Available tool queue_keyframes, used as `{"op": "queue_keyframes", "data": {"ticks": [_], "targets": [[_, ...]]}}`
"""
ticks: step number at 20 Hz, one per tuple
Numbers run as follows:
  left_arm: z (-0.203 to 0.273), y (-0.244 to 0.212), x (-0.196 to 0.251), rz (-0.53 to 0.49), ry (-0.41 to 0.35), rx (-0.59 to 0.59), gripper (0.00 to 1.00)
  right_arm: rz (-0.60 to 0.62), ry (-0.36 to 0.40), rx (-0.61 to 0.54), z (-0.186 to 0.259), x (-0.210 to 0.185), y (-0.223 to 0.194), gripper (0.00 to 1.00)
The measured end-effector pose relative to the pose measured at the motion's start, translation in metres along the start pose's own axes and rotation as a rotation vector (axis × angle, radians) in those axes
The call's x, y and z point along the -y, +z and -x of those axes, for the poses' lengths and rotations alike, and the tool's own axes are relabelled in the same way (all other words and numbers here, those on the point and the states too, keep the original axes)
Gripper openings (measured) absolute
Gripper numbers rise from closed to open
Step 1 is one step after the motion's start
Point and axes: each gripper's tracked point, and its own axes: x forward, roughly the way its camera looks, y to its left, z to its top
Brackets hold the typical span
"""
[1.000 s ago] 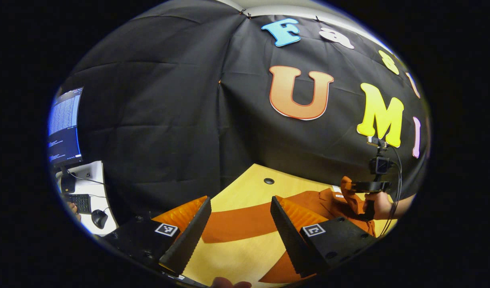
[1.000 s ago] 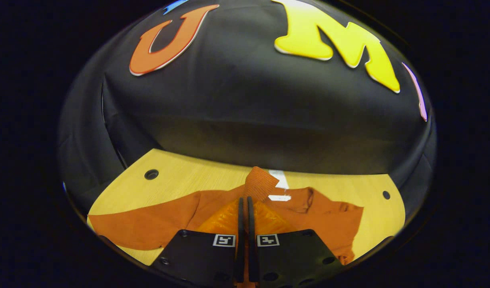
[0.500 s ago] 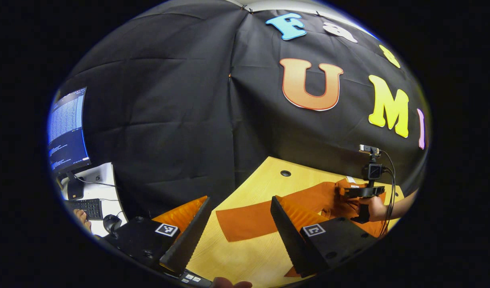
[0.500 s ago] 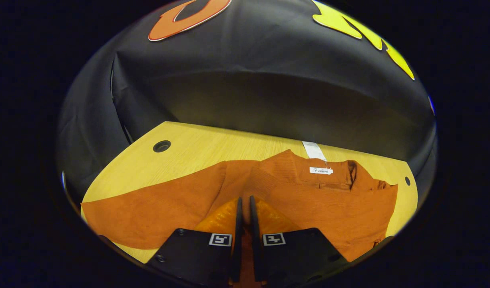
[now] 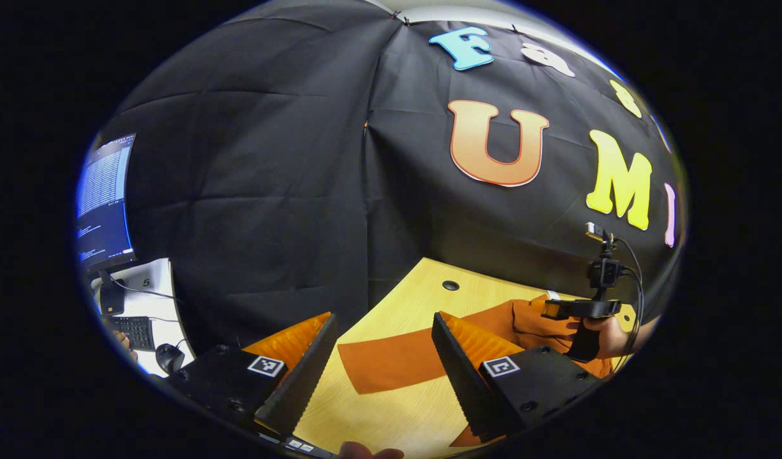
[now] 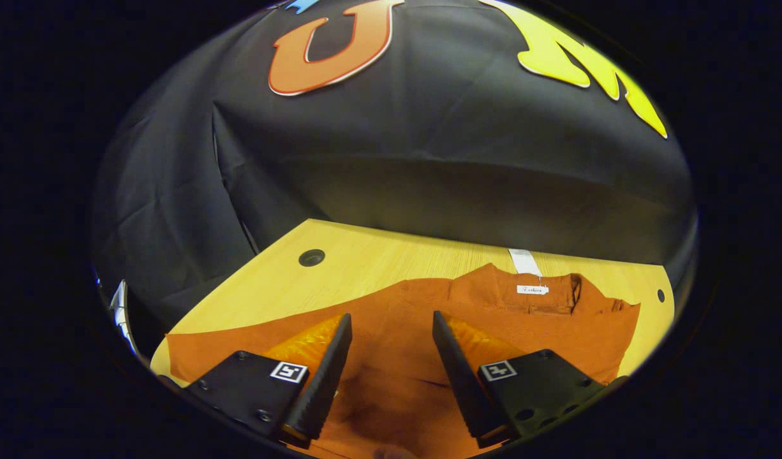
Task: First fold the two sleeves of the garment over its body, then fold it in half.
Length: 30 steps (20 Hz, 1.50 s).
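Orange garment (image 6: 493, 319) lies flat on the wooden counter (image 6: 365, 261) toward its far edge, one sleeve (image 5: 391, 357) stretched out sideways, and both the left gripper (image 5: 384, 357) and right gripper (image 6: 391, 363) have their fingers spread wide, holding nothing.

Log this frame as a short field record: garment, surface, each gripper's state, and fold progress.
garment: orange knit sweater, lying flat, white neck label showing
surface: light wooden table with a round cable hole
left gripper: jaws open, above the outstretched sleeve, holding nothing
right gripper: jaws open over the sweater body, holding nothing
fold progress: one sleeve lies on the body; the outstretched sleeve is not yet folded; half fold not done
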Motion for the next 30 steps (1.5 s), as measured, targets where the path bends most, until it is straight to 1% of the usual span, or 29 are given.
{"op": "queue_keyframes", "data": {"ticks": [1, 2, 3, 5, 6, 7, 9, 12, 16, 19, 22, 23, 26, 27, 28, 29, 30], "targets": [[-0.002, -0.002, -0.002, -0.005, 0.006, -0.002, 0.97, 0.01, 0.011, 0.018, 0.016, -0.002, 0.007, 0.87], [-0.003, -0.004, -0.002, -0.006, 0.011, -0.006, 0.97, 0.018, 0.025, 0.04, 0.032, -0.004, 0.013, 0.87], [-0.005, -0.008, -0.002, -0.003, 0.014, -0.015, 0.97, 0.031, 0.042, 0.064, 0.051, -0.007, 0.02, 0.89], [-0.016, -0.022, -0.006, 0.018, 0.012, -0.036, 0.97, 0.074, 0.047, 0.119, 0.091, -0.002, 0.032, 0.9], [-0.02, -0.028, -0.007, 0.019, 0.012, -0.046, 0.97, 0.088, 0.053, 0.147, 0.111, 0.0, 0.035, 0.93], [-0.024, -0.034, -0.008, 0.017, 0.015, -0.056, 0.97, 0.094, 0.057, 0.177, 0.131, 0.003, 0.041, 0.93], [-0.034, -0.047, -0.01, 0.026, 0.014, -0.083, 0.97, 0.093, 0.04, 0.24, 0.168, 0.017, 0.054, 0.93], [-0.053, -0.065, -0.009, 0.044, -0.005, -0.122, 0.98, 0.077, 0.035, 0.294, 0.213, 0.035, 0.065, 0.93], [-0.084, -0.099, -0.013, 0.076, -0.003, -0.196, 0.97, 0.116, -0.045, 0.356, 0.266, 0.08, 0.078, 0.93], [-0.103, -0.129, -0.017, 0.064, 0.019, -0.254, 0.98, 0.098, -0.113, 0.375, 0.296, 0.111, 0.076, 0.93], [-0.12, -0.152, -0.025, 0.057, 0.066, -0.283, 0.98, 0.053, -0.155, 0.332, 0.311, 0.136, 0.054, 0.93], [-0.123, -0.158, -0.028, 0.056, 0.08, -0.297, 0.98, 0.036, -0.162, 0.323, 0.317, 0.141, 0.05, 0.94], [-0.135, -0.171, -0.034, 0.055, 0.114, -0.316, 0.98, 0.017, -0.204, 0.323, 0.335, 0.157, 0.043, 0.94], [-0.135, -0.176, -0.034, 0.065, 0.114, -0.331, 0.98, 0.021, -0.217, 0.327, 0.34, 0.161, 0.043, 0.94], [-0.136, -0.173, -0.034, 0.053, 0.118, -0.31, 0.98, 0.023, -0.227, 0.329, 0.344, 0.163, 0.041, 0.94], [-0.136, -0.177, -0.033, 0.049, 0.117, -0.318, 1.0, 0.023, -0.235, 0.328, 0.347, 0.166, 0.041, 0.94], [-0.138, -0.177, -0.033, 0.037, 0.124, -0.316, 0.98, 0.016, -0.242, 0.325, 0.348, 0.168, 0.039, 0.94]]}}
